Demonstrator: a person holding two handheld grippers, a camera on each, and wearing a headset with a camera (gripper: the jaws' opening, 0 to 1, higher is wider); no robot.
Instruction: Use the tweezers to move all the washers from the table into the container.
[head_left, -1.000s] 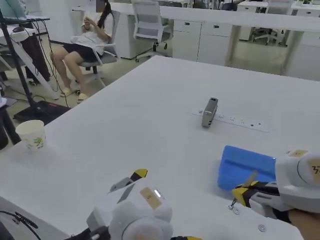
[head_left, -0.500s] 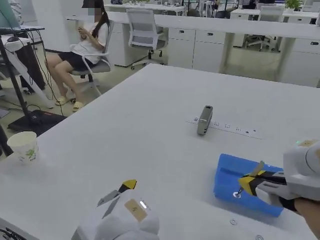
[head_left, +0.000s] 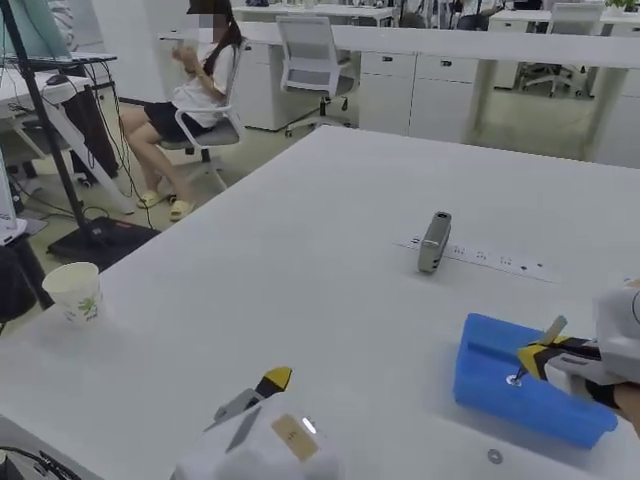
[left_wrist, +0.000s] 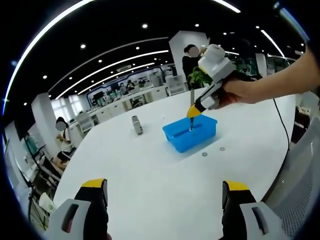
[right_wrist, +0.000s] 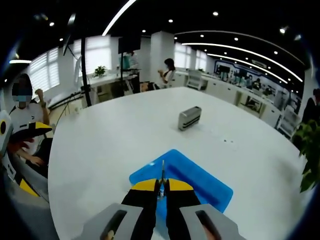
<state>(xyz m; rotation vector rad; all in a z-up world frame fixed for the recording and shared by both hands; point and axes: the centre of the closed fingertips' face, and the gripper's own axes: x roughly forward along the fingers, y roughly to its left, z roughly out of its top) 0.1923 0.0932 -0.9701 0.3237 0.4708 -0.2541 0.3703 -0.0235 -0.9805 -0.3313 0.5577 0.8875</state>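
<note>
The blue container (head_left: 530, 395) stands on the white table (head_left: 300, 260) at the front right. My right gripper (head_left: 535, 358) is shut on thin metal tweezers (head_left: 520, 373), whose tip points down just inside the container; a small washer seems to sit at the tip. Another washer (head_left: 494, 456) lies on the table in front of the container. In the left gripper view two washers (left_wrist: 204, 154) lie beside the container (left_wrist: 190, 135). My left gripper (head_left: 255, 395) hovers open at the front, holding nothing. In the right gripper view the tweezers (right_wrist: 162, 175) stick out over the container (right_wrist: 200, 182).
A grey box (head_left: 434, 242) rests on a white power strip (head_left: 490, 260) behind the container. A paper cup (head_left: 77, 292) stands near the table's left edge. A person sits on a chair (head_left: 215, 130) beyond the table's far left corner.
My right gripper has lifted the tweezers from the table by the washers and carried them over the blue container. The left gripper stays open at the front.
</note>
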